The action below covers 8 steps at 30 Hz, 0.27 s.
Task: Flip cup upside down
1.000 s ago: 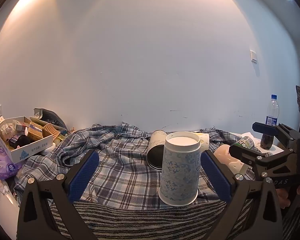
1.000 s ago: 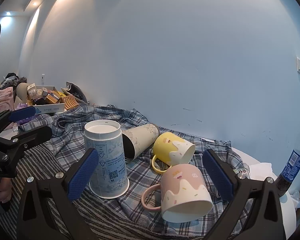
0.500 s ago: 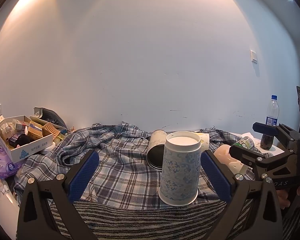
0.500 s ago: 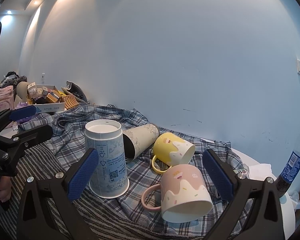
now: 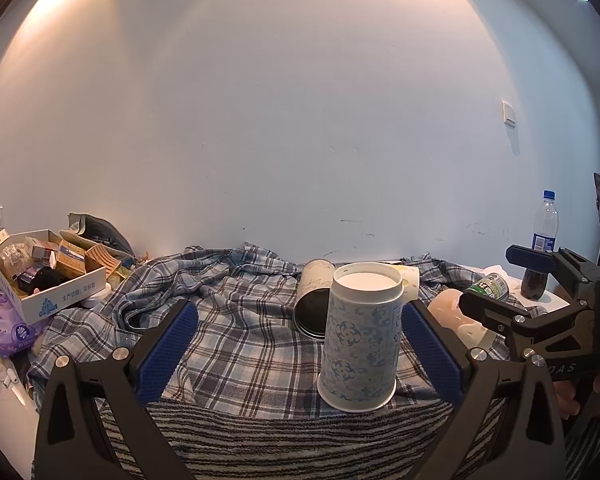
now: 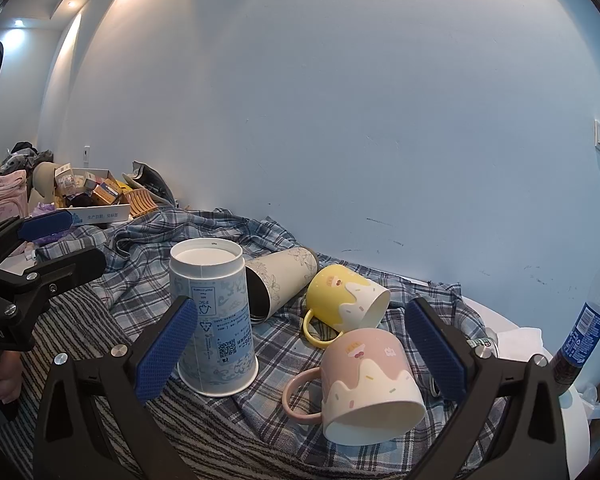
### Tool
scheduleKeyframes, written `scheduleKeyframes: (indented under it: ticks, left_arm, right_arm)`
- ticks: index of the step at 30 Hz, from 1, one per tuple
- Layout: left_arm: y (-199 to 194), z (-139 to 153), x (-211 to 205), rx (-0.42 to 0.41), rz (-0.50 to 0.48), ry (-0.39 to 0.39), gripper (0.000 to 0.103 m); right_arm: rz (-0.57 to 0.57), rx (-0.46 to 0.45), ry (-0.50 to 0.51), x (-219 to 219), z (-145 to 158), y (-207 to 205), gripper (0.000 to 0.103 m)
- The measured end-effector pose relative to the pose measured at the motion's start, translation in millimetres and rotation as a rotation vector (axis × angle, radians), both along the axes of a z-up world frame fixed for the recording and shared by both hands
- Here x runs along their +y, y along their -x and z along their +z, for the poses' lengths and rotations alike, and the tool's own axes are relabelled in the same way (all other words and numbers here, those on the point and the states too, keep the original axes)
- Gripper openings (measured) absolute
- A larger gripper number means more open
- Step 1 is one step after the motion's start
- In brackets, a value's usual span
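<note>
I judged the tall blue-and-white patterned paper cup [image 5: 361,338] light and thin-walled, easy to crush or slide, so I meant to pinch it gently at mid-height across its sides. It stood on the grey striped towel [image 5: 300,436], wide mouth down and white base up, at the edge of the blue plaid cloth [image 5: 236,320], so it looked already inverted. My left gripper [image 5: 300,354] had its jaws spread wide, the cup between the blue pads, nearer the right one and touching neither. My right gripper [image 6: 300,354] was also spread, holding nothing; the cup sat just behind its left pad, a pink ceramic mug [image 6: 366,384] lying tipped between its fingers.
</note>
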<state>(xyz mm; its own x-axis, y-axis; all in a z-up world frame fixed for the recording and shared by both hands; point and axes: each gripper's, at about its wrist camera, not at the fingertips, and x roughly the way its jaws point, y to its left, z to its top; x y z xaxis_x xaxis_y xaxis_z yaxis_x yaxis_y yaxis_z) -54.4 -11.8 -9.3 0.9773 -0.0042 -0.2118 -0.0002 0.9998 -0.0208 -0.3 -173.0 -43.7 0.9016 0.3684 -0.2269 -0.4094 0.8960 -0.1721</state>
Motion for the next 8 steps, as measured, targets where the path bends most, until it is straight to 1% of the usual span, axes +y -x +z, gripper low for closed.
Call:
scheduleKeyframes:
  ticks: [8]
  left_arm:
    - [1.0,0.7,2.3,-0.004,0.001,0.006,0.103]
  right_arm:
    - [0.001,-0.002,0.006,0.4,-0.3,-0.6,0.103]
